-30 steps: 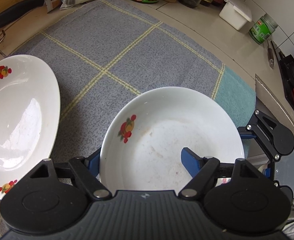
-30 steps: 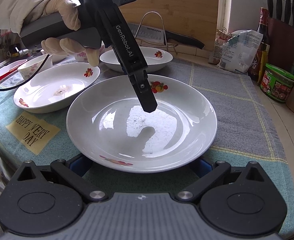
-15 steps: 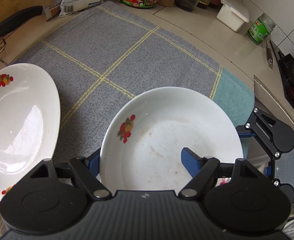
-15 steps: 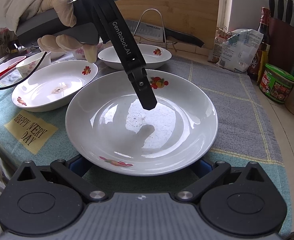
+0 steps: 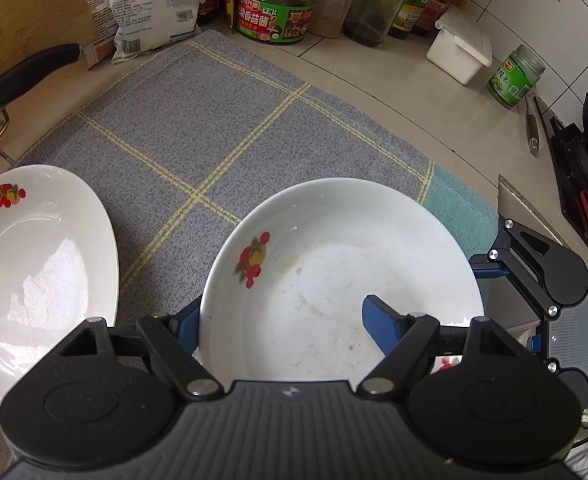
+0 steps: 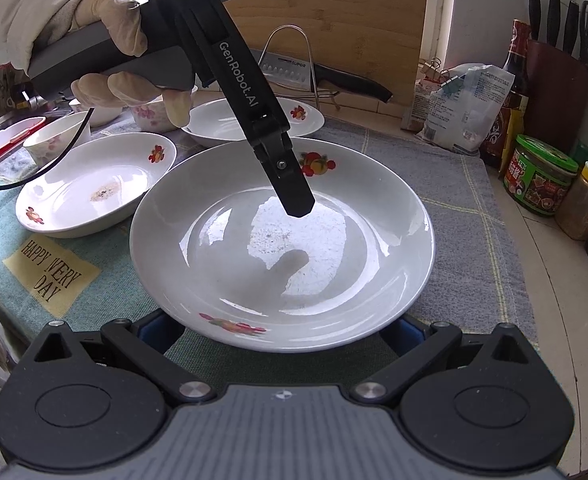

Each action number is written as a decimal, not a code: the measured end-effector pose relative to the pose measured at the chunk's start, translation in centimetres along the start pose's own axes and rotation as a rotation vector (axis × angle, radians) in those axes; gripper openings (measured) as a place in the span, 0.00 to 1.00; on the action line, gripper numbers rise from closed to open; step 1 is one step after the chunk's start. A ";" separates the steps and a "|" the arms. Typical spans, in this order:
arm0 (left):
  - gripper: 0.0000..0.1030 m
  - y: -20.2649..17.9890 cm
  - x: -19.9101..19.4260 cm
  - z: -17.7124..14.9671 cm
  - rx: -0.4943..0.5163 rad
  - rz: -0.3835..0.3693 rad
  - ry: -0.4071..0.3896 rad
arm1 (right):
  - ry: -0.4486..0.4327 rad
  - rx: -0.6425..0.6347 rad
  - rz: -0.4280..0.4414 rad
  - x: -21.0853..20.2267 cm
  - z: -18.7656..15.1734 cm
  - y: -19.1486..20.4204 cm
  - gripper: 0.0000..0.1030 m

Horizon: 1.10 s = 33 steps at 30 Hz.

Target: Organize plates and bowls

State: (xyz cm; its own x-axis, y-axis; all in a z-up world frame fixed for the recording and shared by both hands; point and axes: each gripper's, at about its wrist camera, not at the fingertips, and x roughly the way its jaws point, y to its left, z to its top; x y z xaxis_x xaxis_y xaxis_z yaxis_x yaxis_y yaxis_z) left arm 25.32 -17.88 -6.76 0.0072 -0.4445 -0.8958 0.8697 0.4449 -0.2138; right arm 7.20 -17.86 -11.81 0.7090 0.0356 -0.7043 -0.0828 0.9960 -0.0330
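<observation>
Hiding both blue fingertips of the right gripper [image 6: 281, 330], the plate [image 6: 281, 240] sat mid-frame, so its grip was unreadable; the left gripper [image 5: 281, 316], angled steeply downward, clamped the plate's rim.

Black tongs [image 6: 298, 200] marked GenRobot.AI; cream glove [image 6: 109, 40].

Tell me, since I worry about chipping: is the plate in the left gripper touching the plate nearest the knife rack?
Apart. The left wrist view shows a strip of grey cloth between the gripped plate and the other plate.
</observation>
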 end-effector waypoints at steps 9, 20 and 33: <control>0.77 -0.2 0.6 2.8 0.021 0.003 -0.045 | 0.004 -0.008 -0.034 0.3 0.8 -2.5 1.00; 0.77 0.0 1.9 6.6 0.027 0.008 -0.100 | 0.018 -0.003 -0.077 1.7 2.0 -5.8 1.00; 0.77 1.2 4.8 8.9 0.006 0.016 -0.101 | 0.049 0.028 -0.084 3.9 2.4 -8.5 1.00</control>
State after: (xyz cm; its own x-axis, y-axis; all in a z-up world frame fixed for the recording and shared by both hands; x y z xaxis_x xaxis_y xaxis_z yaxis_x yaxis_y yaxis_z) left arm 30.77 -26.45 -7.82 0.0702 -0.5139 -0.8550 0.8719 0.4480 -0.1977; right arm 12.34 -25.99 -12.61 0.6776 -0.0515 -0.7337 -0.0046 0.9972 -0.0742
